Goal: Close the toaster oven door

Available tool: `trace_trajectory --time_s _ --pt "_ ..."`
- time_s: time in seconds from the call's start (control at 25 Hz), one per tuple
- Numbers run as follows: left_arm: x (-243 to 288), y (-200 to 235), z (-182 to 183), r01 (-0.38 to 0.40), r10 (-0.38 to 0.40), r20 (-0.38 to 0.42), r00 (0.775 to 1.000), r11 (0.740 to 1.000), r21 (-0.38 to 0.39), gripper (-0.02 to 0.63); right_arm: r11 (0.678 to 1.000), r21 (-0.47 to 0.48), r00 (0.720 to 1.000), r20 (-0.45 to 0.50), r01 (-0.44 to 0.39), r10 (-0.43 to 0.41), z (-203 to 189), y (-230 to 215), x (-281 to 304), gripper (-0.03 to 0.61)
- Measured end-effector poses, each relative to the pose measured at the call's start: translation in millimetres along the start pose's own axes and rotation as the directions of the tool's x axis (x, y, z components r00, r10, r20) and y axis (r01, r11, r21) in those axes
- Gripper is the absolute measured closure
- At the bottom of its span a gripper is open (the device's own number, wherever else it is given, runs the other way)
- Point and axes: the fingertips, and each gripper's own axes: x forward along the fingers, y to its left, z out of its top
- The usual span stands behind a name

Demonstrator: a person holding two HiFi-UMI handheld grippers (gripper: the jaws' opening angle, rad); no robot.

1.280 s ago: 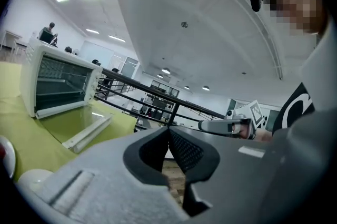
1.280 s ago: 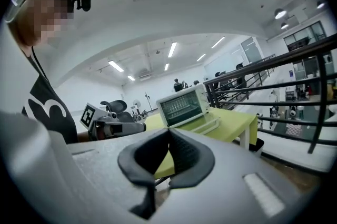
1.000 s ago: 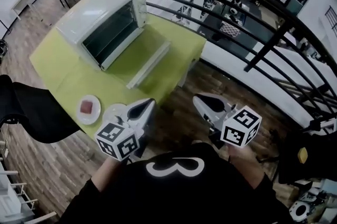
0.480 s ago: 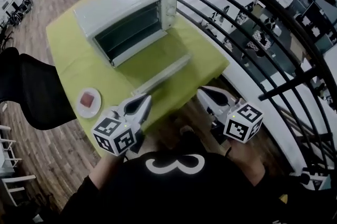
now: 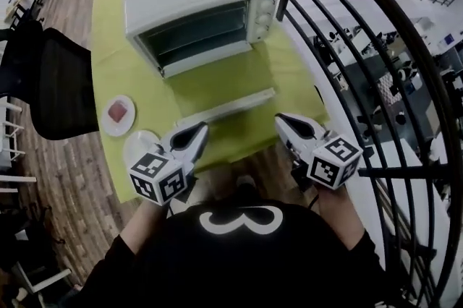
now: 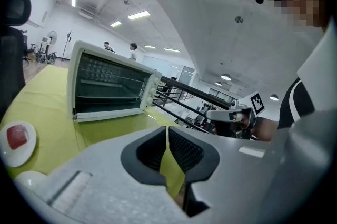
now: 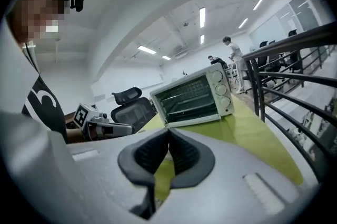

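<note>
white plate: partly hidden behind left tool
red food: too small to identify
oven knobs: markings unreadable
chair: cut off, left edge

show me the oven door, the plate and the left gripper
oven door (image 5: 217,86), head view, on its glass pane
plate (image 5: 107,124), head view, on its white rim
left gripper (image 5: 201,129), head view, at the tips of its shut jaws

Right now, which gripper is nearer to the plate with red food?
Left. The left gripper is right of the plate, toward the person; the right gripper is much farther right, by the right end of the open oven door.
</note>
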Motion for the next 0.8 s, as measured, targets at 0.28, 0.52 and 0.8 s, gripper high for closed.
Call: trace_trajectory --time_s 0.28,0.52,0.8 --pt "-0.5 23.9 -19.7 -0.167 0.168 0.02 0.986 0.985 -0.043 0.597 0.998 -0.012 0.994 -0.094 -0.063 0.062 -14.8 -46.7 10.4 0.575" --pt "-6.6 40.7 -58.1 -0.277 0.277 -0.019 0.961 0.956 -0.095 0.509 0.998 -0.039 0.981 -0.187 -0.052 0.044 -45.7 -77.0 22.3 0.466" --pt "-8.2 78.5 -91.2 -0.405 0.399 -0.069 0.914 0.905 -0.13 0.414 0.996 -0.089 0.962 -0.273 -0.015 -0.009 -77.2 -103.5 49.2 0.39"
